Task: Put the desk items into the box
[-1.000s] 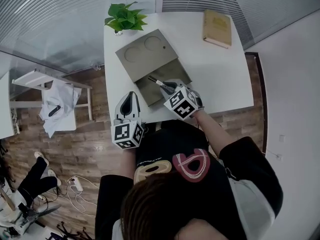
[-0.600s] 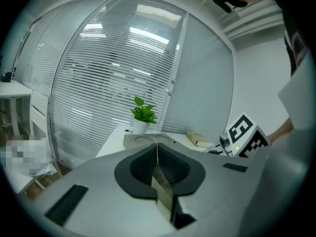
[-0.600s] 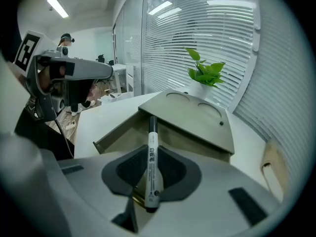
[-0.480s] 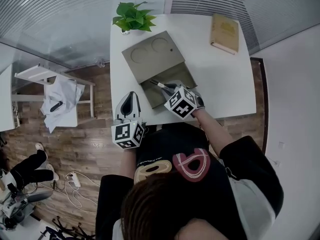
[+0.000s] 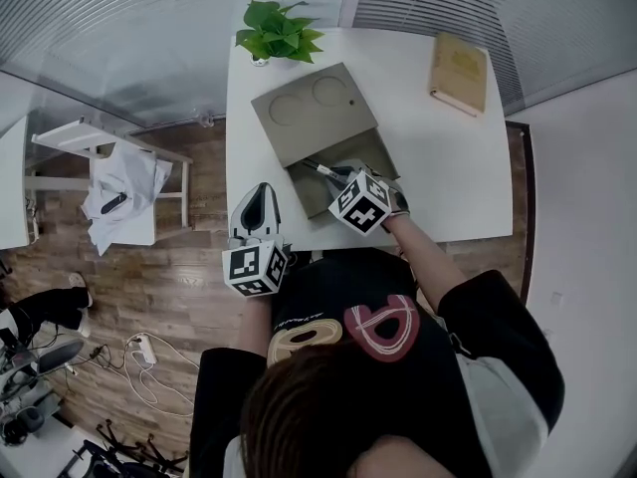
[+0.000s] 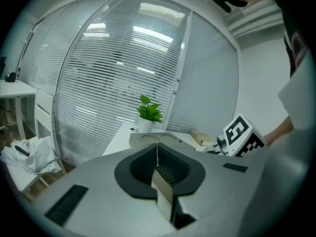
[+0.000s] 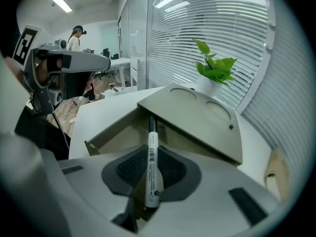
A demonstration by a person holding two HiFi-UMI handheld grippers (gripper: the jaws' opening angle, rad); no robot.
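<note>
A grey-olive box (image 5: 338, 167) with a sliding lid (image 5: 314, 113) stands on the white desk (image 5: 438, 157). Its near part is open. My right gripper (image 5: 336, 174) hangs over that opening, shut on a white marker with a black cap (image 7: 152, 166). The marker's capped tip (image 5: 317, 165) points into the box (image 7: 123, 132) under the lid's edge (image 7: 197, 117). My left gripper (image 5: 261, 205) is off the desk's near left edge, away from the box, jaws closed together with nothing between them (image 6: 158, 174).
A potted green plant (image 5: 277, 30) stands at the desk's far left corner. A tan book (image 5: 459, 73) lies at the far right. On the floor to the left is a small white table with cloth (image 5: 124, 182). A person stands far back in the room (image 7: 76, 36).
The right gripper with the marker has stayed over the box's open part. The head view has shifted, so the desk sits a little further right in the picture. The left gripper has not moved.
</note>
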